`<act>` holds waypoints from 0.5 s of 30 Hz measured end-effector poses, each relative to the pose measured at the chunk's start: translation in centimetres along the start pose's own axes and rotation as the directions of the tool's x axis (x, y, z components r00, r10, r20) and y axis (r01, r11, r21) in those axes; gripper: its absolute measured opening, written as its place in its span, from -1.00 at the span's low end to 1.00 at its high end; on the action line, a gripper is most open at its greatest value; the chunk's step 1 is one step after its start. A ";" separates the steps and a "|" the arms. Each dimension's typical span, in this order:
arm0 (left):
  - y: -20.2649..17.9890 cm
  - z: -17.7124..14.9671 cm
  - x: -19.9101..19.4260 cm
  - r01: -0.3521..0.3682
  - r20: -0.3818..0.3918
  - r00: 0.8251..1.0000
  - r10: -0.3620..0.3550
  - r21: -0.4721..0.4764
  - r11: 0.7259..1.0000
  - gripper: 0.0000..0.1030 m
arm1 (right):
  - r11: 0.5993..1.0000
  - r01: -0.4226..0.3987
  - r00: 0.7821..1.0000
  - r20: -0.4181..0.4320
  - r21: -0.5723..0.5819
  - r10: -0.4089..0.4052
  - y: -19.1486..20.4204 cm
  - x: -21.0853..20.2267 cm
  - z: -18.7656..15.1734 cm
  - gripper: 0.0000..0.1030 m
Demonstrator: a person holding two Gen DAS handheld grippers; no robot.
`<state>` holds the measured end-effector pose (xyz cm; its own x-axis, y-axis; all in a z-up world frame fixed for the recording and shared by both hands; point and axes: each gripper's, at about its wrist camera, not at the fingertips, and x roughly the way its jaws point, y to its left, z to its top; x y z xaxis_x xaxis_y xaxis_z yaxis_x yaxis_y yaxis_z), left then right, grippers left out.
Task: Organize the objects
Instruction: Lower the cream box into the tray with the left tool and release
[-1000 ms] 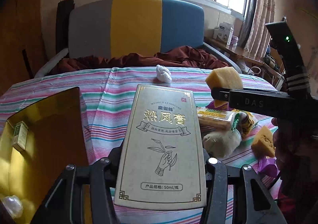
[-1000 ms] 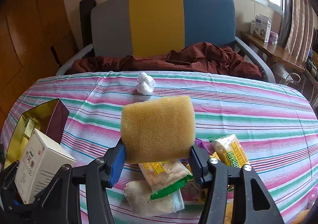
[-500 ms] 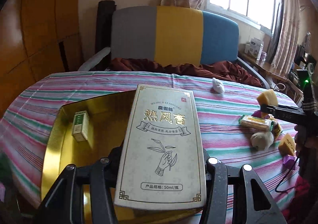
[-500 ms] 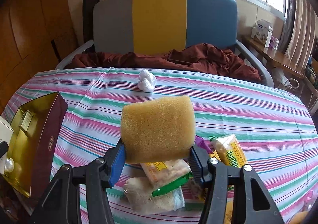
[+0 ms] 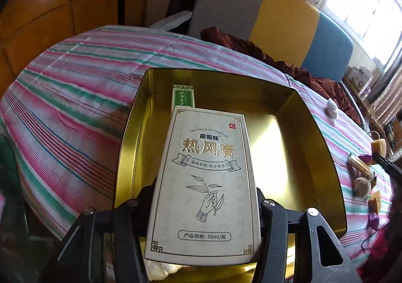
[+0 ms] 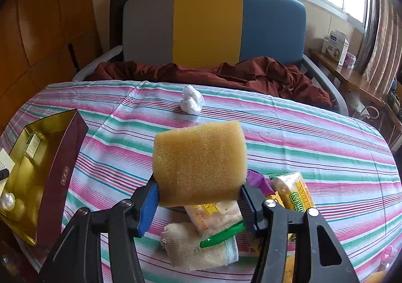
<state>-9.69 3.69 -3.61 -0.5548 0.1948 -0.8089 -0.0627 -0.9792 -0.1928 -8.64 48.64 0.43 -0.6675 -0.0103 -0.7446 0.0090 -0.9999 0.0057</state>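
My left gripper (image 5: 204, 197) is shut on a white carton with gold Chinese lettering (image 5: 204, 182) and holds it over the open gold-lined box (image 5: 316, 147). A small green carton (image 5: 183, 95) lies at the box's far side. My right gripper (image 6: 198, 195) is shut on a yellow sponge (image 6: 198, 162), held above the striped tablecloth (image 6: 301, 132). The gold-lined box (image 6: 60, 177), maroon outside, shows at the left edge of the right wrist view.
Snack packets (image 6: 294, 192), a beige sock (image 6: 201, 250) and a purple wrapper (image 6: 258, 180) lie under the right gripper. A crumpled white tissue (image 6: 191, 99) lies at the far side. A second sponge piece (image 5: 374, 198) lies at the right. A tricolour chair (image 6: 213, 24) stands behind the table.
My left gripper has swung left and over the gold box with the white carton. The right gripper holds the sponge almost still.
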 end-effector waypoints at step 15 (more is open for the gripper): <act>0.4 0.2 3.4 -0.137 -0.032 0.990 0.138 0.039 0.990 0.04 | 1.000 -0.007 1.000 -0.014 -0.021 0.007 0.5 0.3 -0.1 0.11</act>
<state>-11.77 3.96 -6.29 -0.5316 0.0591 -0.8449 -0.0186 -0.9981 -0.0581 -8.76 48.11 0.11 -0.6567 -0.0169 -0.7540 0.0293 -0.9996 -0.0031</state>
